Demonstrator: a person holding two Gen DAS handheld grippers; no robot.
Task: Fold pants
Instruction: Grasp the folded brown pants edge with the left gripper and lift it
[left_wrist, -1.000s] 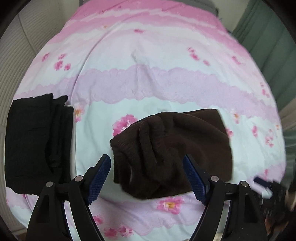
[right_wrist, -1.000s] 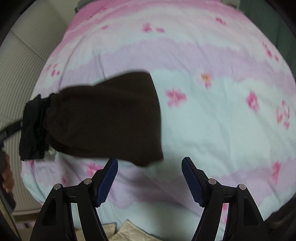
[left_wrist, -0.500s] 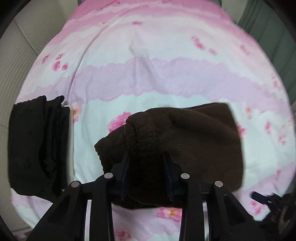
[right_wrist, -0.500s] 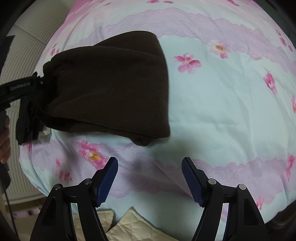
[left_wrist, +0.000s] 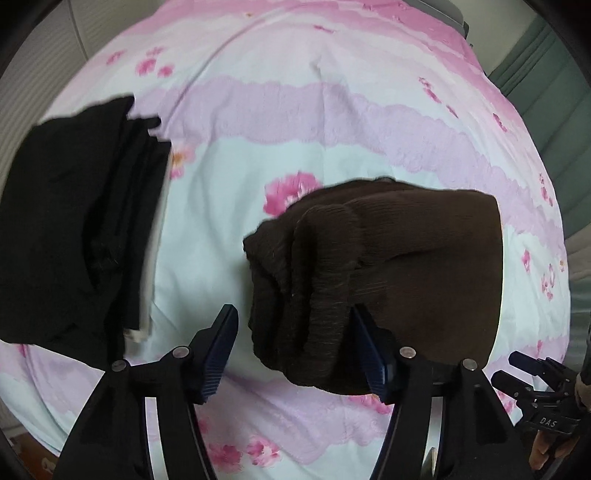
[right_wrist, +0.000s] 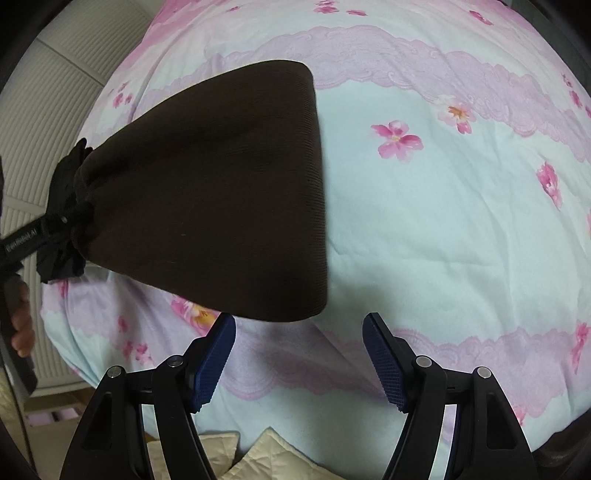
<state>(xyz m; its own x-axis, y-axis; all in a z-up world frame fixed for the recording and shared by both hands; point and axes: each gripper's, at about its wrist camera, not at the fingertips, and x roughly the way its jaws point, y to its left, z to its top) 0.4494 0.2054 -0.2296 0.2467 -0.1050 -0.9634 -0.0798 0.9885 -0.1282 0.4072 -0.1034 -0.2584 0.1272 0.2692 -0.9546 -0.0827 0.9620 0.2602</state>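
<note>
The folded brown pants (left_wrist: 406, 273) lie on the pink and mint floral bedspread (left_wrist: 295, 122). My left gripper (left_wrist: 299, 350) is open, its jaws parted around the bunched near end of the brown pants, with a gap beside the left pad. In the right wrist view the brown pants (right_wrist: 221, 192) spread as a wide dark wedge, and the left gripper (right_wrist: 55, 225) sits at their left end. My right gripper (right_wrist: 299, 362) is open and empty, just in front of the pants' near edge.
A folded pile of black garments (left_wrist: 74, 229) lies to the left of the brown pants. Green curtain (left_wrist: 546, 74) hangs at the far right. A white slatted panel (right_wrist: 55, 92) stands left of the bed. A cream quilted cloth (right_wrist: 266, 454) lies below the bed's near edge.
My left gripper was shut on the bunched end of the brown pants half a second ago and has now opened. The pants moved closer to the black pile. My right gripper stayed open.
</note>
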